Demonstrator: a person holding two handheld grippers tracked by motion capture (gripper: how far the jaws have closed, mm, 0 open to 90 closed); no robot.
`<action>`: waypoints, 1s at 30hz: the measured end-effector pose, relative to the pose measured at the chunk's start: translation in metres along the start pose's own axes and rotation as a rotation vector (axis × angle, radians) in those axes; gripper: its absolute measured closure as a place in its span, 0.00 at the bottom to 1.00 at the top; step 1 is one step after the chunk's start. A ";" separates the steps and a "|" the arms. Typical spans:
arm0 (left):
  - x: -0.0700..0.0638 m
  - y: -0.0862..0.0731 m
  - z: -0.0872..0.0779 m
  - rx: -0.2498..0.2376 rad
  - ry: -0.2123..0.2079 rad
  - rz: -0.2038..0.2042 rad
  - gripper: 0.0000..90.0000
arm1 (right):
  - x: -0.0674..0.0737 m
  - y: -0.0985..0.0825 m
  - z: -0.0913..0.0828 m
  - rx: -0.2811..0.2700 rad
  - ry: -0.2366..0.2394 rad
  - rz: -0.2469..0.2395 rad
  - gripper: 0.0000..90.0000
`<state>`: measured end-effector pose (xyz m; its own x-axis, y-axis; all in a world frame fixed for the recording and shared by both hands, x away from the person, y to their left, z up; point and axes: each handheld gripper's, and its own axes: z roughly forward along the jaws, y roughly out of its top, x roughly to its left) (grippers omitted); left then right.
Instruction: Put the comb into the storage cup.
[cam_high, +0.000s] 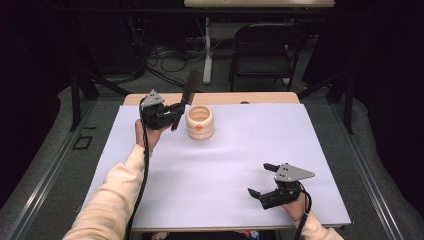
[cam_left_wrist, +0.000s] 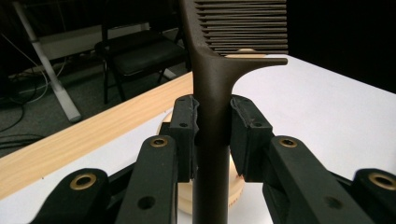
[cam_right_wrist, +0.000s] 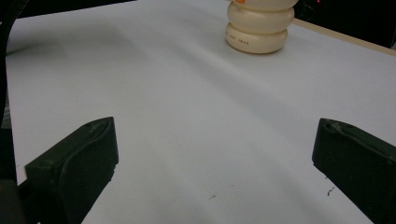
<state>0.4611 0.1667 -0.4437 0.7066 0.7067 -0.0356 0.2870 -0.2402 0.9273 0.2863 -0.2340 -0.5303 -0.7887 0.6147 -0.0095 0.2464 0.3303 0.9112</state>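
Note:
My left gripper (cam_high: 176, 111) is raised over the table's far left, shut on the handle of a dark brown comb (cam_high: 190, 87) that points up and away. Up close, the comb (cam_left_wrist: 212, 107) stands upright between the two black pads, its teeth toward the upper right. Just right of it stands a cream ribbed holder (cam_high: 200, 122) with an orange mark on its front and an open top; that holder (cam_right_wrist: 259, 28) also sits at the top of the right gripper view. Near the front right corner my right gripper (cam_high: 260, 180) rests open, nothing between its jaws.
A white sheet (cam_high: 225, 165) covers the wooden table, whose far edge (cam_high: 260, 98) shows bare wood. Beyond the table stand a black folding chair (cam_high: 265, 50) and a white desk leg (cam_high: 207, 50), with cables on the floor.

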 end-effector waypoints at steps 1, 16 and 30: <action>0.000 0.001 0.001 -0.003 0.002 -0.002 0.80 | 0.000 0.000 0.000 -0.001 0.001 0.000 0.00; -0.001 0.017 0.013 -0.020 0.007 0.005 0.80 | 0.000 0.000 0.000 -0.003 0.001 0.007 0.00; 0.000 0.019 0.022 -0.027 0.012 0.006 0.80 | -0.001 0.000 0.000 -0.003 0.002 0.006 0.00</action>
<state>0.4811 0.1471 -0.4342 0.7006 0.7131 -0.0262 0.2655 -0.2264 0.9372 0.2869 -0.2341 -0.5305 -0.7884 0.6151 -0.0033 0.2495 0.3247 0.9123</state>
